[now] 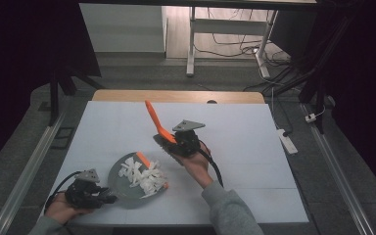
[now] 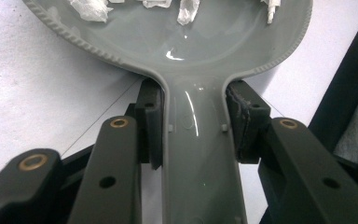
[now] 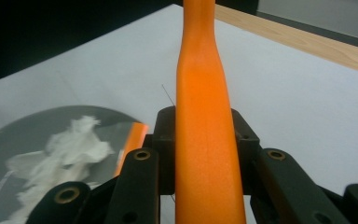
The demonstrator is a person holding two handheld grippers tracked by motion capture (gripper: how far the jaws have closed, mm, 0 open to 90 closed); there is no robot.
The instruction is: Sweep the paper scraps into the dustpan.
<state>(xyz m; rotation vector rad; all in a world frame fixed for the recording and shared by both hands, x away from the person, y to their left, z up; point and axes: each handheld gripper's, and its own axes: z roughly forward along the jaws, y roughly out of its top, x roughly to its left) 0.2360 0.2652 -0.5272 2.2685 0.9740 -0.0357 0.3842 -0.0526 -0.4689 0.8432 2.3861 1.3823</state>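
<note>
Lying near the front left corner of the white table (image 1: pixel 235 127), a grey dustpan (image 1: pixel 122 188) holds a heap of white paper scraps (image 1: pixel 142 175), with an orange strip along its lip on the side facing the table's middle. The left gripper (image 1: pixel 108 198), held in the person's left hand (image 1: pixel 66 208) at the front left edge, has its jaws closed on the dustpan's handle; in the left gripper view the handle (image 2: pixel 198 154) runs straight between the two black pads (image 2: pixel 150 123), both pressed against its sides, and the pan's ribbed rim and a few scraps (image 2: pixel 91 9) show just beyond. The pan's bowl rests on the table surface. The right gripper (image 1: pixel 169 141), held in the person's right hand (image 1: pixel 193 159) near the middle of the table, is clamped on an orange brush (image 1: pixel 154 120). The brush's handle rises from the jaws and tilts toward the back edge of the table, its tip in the air; a dark brush head sits at the gripper, close above the table, though whether the bristles touch the surface cannot be told. In the right gripper view the orange handle (image 3: pixel 205 140) passes upright between both pads, gripped on either side, with the dustpan (image 3: pixel 23 140) and its scraps (image 3: pixel 70 149) at lower left. The brush is apart from the dustpan, just beyond its orange lip. A wooden strip borders the table's back edge. A grey sleeve (image 1: pixel 230 210) covers the right forearm.
</note>
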